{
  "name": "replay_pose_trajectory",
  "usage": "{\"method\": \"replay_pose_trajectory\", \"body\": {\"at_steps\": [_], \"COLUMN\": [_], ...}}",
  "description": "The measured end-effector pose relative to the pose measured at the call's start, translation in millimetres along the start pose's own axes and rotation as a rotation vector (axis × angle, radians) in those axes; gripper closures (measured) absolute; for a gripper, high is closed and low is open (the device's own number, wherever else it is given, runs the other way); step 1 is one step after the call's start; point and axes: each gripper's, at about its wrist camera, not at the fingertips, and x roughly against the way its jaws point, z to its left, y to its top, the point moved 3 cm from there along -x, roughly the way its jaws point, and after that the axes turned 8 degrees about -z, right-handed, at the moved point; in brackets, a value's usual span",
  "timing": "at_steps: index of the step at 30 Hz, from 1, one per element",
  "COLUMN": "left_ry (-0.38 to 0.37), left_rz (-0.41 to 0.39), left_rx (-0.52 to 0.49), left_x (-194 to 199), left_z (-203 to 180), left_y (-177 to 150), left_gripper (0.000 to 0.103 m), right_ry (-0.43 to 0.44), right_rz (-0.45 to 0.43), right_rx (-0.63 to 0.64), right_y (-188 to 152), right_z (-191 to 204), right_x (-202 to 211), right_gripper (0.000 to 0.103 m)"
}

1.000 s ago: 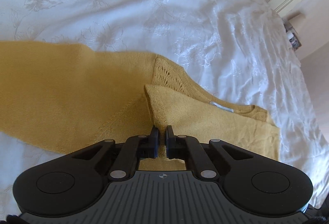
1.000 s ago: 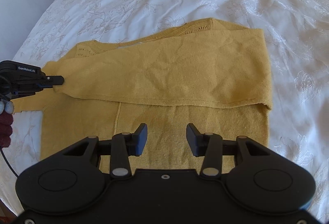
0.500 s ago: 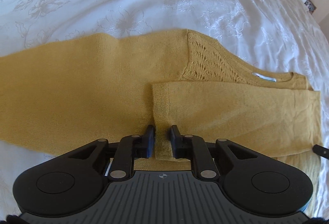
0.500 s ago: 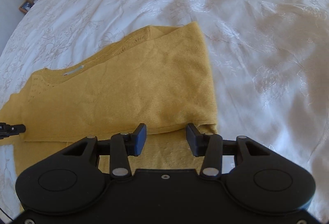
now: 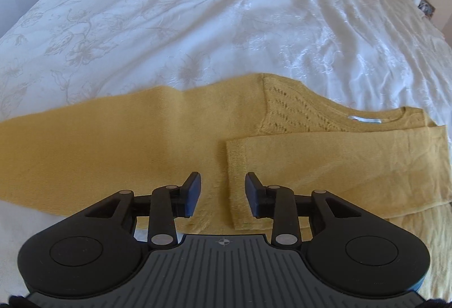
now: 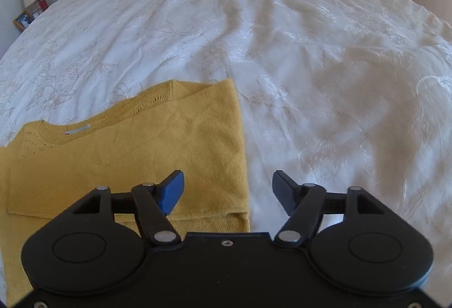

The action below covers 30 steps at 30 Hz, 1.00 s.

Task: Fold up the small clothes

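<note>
On the white bed (image 5: 226, 25), a yellow sweater (image 5: 113, 147) is lying partly folded, both tools hovering wide open: left tool (image 5: 223, 198), right tool (image 6: 228, 192).

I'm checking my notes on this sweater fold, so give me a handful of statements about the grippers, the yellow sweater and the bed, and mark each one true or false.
1. The left gripper is open, with the cuff of the folded sleeve lying between its fingers. True.
2. The right gripper is clamped on the sweater's edge. False: its jaws stand wide apart and hold nothing.
3. The yellow sweater lies on a white bedspread with a floral pattern. True.
4. Both sleeves are folded across the body. False: the other sleeve lies stretched out sideways on the bed.
5. A label shows inside the neckline. True.
</note>
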Motion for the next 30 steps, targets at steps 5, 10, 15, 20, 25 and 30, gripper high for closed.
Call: {"method": "replay_pose_trajectory", "body": {"at_steps": [5, 10, 15, 20, 25, 30], "left_ry": [-0.061, -0.042, -0.094, -0.128, -0.045, -0.025], "left_rz": [0.03, 0.051, 0.025, 0.038, 0.035, 0.04], "left_rx": [-0.029, -0.064, -0.072, -0.131, -0.206, -0.202], "left_x": [-19, -38, -43, -51, -57, -58], "left_z": [-28, -37, -41, -58, -76, -75], "left_y": [-4, -18, -23, -26, -30, -27], "left_gripper": [0.068, 0.065, 0.035, 0.003, 0.0, 0.0], "right_ry": [0.079, 0.109, 0.057, 0.007, 0.009, 0.009], "right_rz": [-0.026, 0.02, 0.068, 0.044, -0.039, -0.084], "right_rx": [0.051, 0.04, 0.013, 0.017, 0.098, 0.134], "right_y": [22, 28, 27, 29, 29, 26], "right_z": [22, 21, -5, -16, -10, 5], "right_x": [-33, -73, -96, -75, -26, 18], "right_gripper": [0.029, 0.029, 0.029, 0.027, 0.024, 0.001]}}
